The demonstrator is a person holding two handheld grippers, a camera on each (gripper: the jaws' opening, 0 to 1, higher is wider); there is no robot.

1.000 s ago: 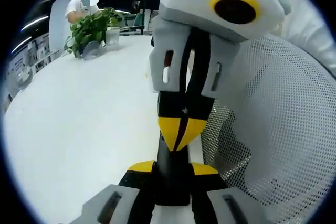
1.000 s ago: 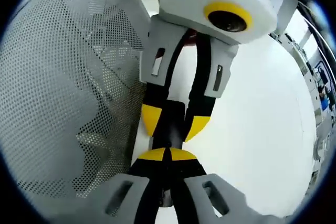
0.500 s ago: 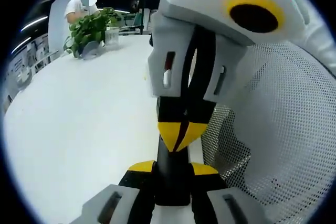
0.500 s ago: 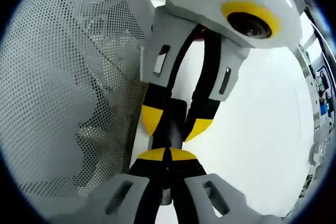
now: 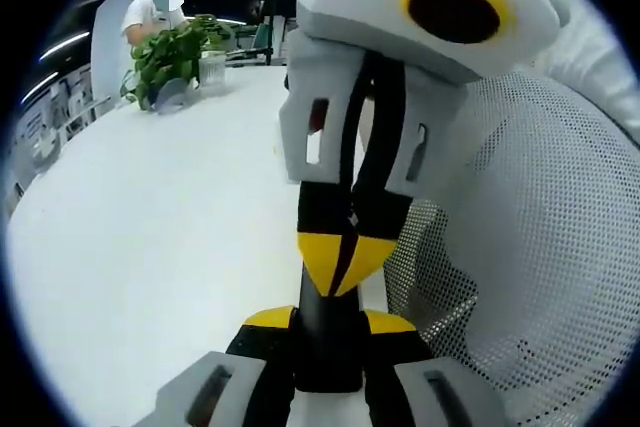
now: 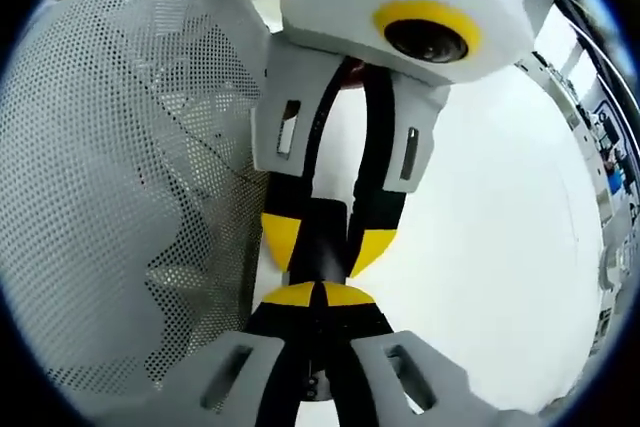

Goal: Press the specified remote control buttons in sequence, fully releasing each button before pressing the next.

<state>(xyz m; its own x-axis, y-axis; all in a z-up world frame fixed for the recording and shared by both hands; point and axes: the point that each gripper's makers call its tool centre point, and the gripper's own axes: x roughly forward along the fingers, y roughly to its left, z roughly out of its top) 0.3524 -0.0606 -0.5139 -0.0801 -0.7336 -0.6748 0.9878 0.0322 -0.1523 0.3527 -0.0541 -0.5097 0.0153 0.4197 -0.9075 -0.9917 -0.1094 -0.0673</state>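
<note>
Remote control (image 5: 325, 342) gripped end-to-end — bare white table (image 5: 150, 237) leftward, mesh bin (image 5: 530, 247) rightward.

plant (image 5: 170, 57) far on table (image 5: 150, 247) | mesh chair (image 5: 540, 247) beside table

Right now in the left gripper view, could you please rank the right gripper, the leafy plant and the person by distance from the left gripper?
1. The right gripper, tips just ahead of the left gripper.
2. The leafy plant, far across the table, upper left.
3. The person, behind the plant.
</note>
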